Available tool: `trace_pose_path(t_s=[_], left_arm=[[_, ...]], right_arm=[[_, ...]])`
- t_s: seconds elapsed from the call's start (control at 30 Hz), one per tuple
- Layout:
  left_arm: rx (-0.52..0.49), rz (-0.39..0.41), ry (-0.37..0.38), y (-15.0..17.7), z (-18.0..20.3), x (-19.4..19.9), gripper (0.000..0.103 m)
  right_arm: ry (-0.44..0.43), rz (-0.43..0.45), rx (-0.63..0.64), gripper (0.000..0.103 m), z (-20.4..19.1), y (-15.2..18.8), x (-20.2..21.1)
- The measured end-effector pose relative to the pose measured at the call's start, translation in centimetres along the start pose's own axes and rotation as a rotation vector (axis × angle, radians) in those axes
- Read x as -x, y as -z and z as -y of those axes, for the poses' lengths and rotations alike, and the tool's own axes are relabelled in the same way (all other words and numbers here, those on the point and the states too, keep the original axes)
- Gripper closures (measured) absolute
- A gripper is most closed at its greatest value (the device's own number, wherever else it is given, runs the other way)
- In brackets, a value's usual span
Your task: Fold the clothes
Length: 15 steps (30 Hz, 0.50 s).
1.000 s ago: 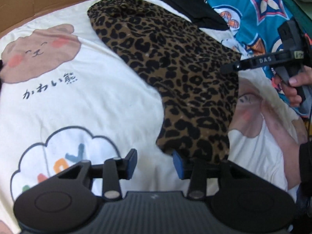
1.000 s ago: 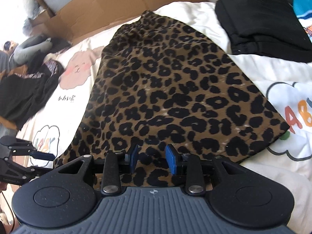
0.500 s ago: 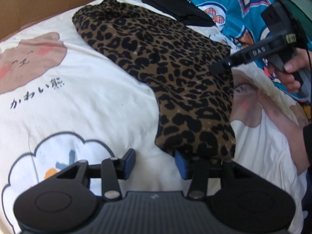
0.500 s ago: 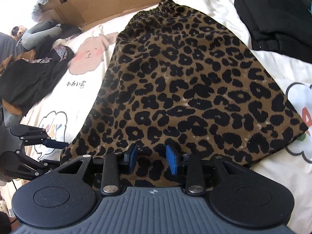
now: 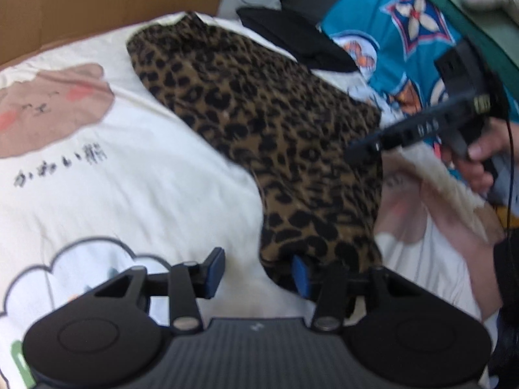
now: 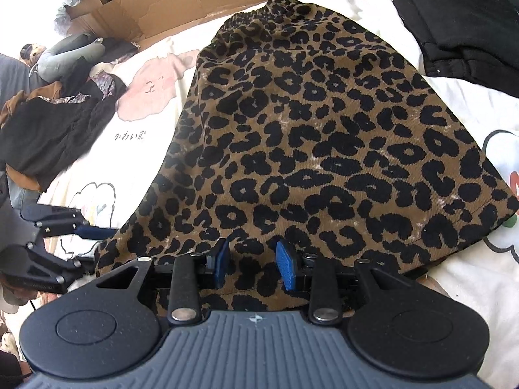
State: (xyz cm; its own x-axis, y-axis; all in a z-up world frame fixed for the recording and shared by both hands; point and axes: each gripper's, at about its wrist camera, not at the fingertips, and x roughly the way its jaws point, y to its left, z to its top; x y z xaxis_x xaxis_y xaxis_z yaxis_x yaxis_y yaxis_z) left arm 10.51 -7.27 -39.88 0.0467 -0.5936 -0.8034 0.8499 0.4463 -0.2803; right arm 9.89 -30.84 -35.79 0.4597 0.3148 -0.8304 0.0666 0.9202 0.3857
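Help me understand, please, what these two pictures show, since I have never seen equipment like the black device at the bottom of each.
There is no robot here: a person holds a hand-held gripper in each hand, and a fisheye camera on each looks forward along its two blue-padded fingers. One picture comes from the left gripper, the other from the right gripper.

On the white cartoon-print bedding lies a leopard-print garment, spread flat, its gathered waistband at the far end. Folded black clothes lie beyond it, and a dark heap of clothes to the side.

Both grippers are open at the garment's near hem. The left one sits at a corner, one finger against the cloth. The right one hovers over the hem. Nothing is gripped yet. The left view also shows the person's hand holding the other gripper.
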Motion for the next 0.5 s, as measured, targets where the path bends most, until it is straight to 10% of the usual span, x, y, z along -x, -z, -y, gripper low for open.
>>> trace_pose_path(t_s=[0.2,0.5], left_arm=[[0.030,-0.008,0.036,-0.3,-0.5,-0.5,0.096],[0.178,0.005,0.049,0.2,-1.9,1.2,0.098]], right_arm=[[0.004,-0.004,0.004,0.064,0.1,0.2,-0.1],[-0.081,0.040,0.048,0.064,-1.1,0.1,0.8]])
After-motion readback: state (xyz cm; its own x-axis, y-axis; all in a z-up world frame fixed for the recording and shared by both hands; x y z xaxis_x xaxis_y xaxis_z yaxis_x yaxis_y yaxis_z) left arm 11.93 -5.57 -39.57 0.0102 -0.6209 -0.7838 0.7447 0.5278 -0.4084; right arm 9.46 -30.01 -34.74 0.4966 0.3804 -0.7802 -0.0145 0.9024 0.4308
